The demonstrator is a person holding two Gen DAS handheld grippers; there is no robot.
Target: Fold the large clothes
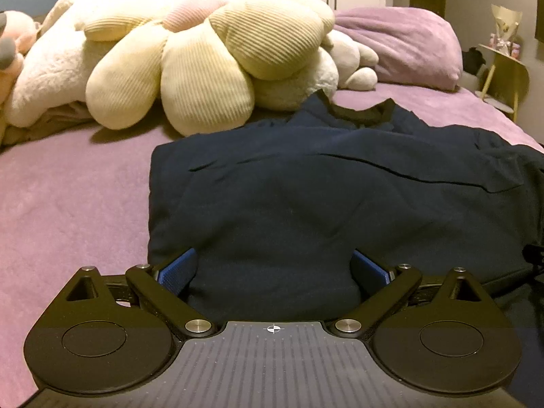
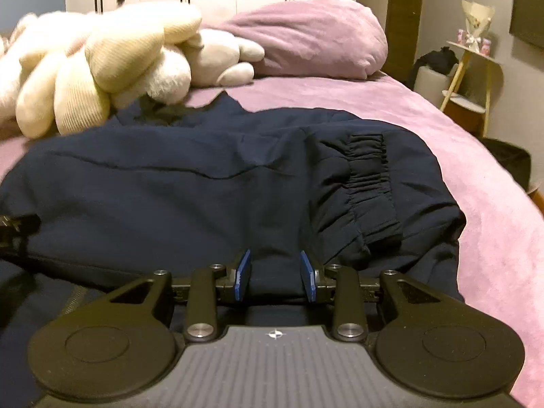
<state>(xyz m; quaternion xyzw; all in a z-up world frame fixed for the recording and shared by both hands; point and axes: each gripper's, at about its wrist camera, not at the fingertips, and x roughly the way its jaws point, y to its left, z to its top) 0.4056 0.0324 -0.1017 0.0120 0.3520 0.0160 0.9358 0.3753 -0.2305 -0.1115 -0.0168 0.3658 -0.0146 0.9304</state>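
The navy jacket is soft, limp and bulky. It should drape and sag when lifted, and its smooth fabric may slip; grip doubled hem edges, not single layers.

Left gripper: jaws wide, with a thick hump of the near hem bulging between the blue pads. Whether they bear on the cloth cannot be told.

Right gripper: jaws narrow, pads to either side of a ridge of the near hem; contact appears likely.

In the right wrist view, the elastic cuff lies at 1 o'clock from the jaws, folded onto the body.

The jacket lies spread on the purple bed. The flower-shaped plush cushion lies at 11 o'clock beyond the collar.
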